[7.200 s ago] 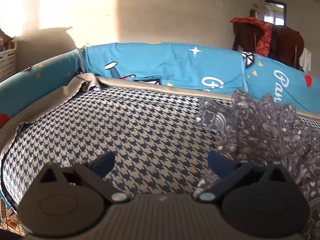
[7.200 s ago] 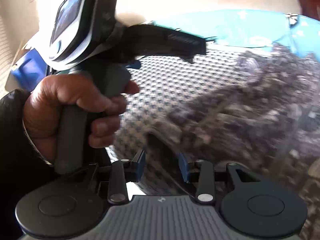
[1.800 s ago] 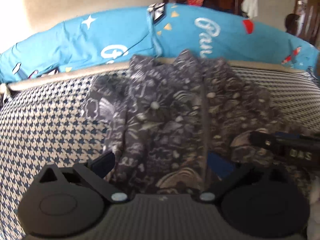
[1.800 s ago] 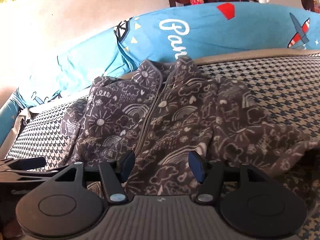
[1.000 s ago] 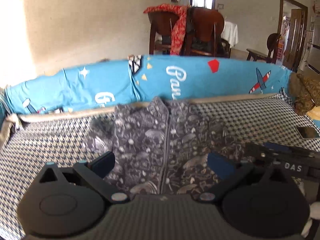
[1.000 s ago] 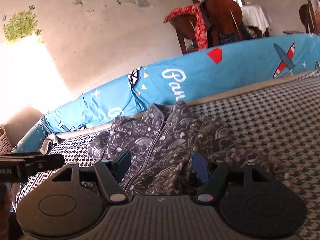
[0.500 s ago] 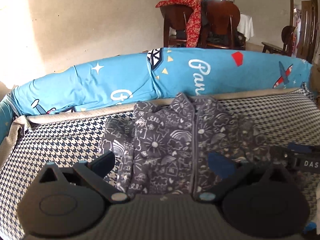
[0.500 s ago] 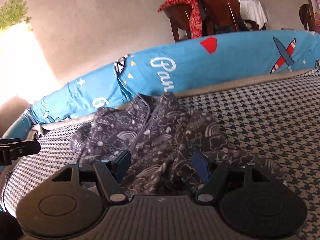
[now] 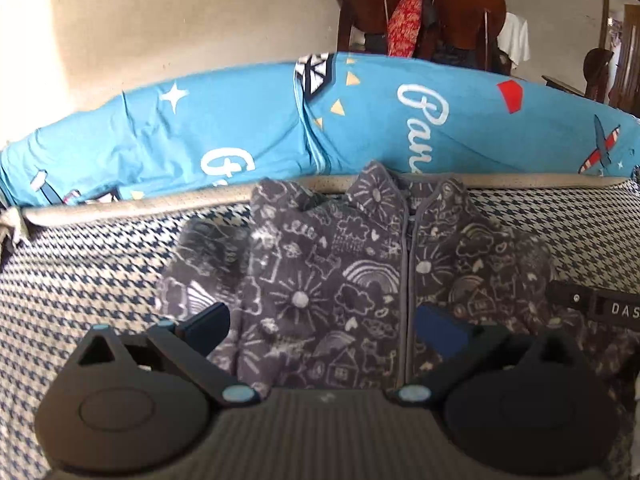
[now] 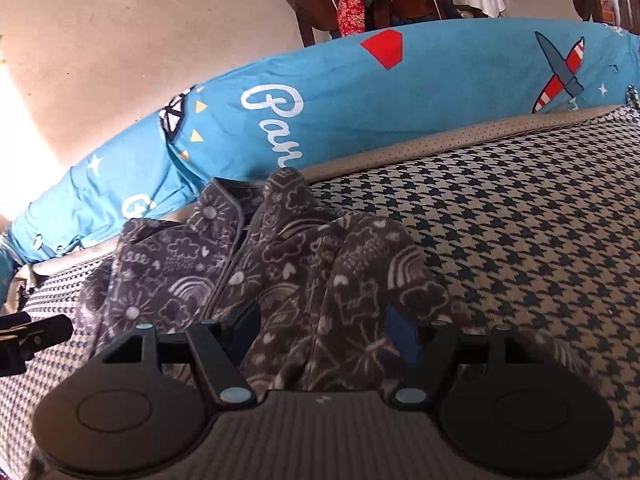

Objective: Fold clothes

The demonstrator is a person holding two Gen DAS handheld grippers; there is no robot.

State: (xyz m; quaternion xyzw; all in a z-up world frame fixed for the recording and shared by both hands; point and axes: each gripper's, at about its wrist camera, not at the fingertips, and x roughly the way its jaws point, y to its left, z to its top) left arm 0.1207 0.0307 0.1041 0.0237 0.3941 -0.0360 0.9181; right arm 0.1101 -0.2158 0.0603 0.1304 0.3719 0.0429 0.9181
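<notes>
"Where was the jacket (image 9: 332,280)?"
"Flat on the checked bed (image 10: 520,220), collar at the bumper (image 9: 240,136). Both hand-held grippers, left (image 9: 322,324) and right (image 10: 320,328), gaped empty. It looked soft, light fleece; I'd have pinched the hem corners."

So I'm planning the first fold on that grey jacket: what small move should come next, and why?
Probably lower both tools onto the jacket's near hem and close. It lies zipped and face up on the houndstooth cover, collar toward the blue bolster. The left tool and right tool stand open above its near edge with nothing gripped, so a fold cannot start yet.
</notes>
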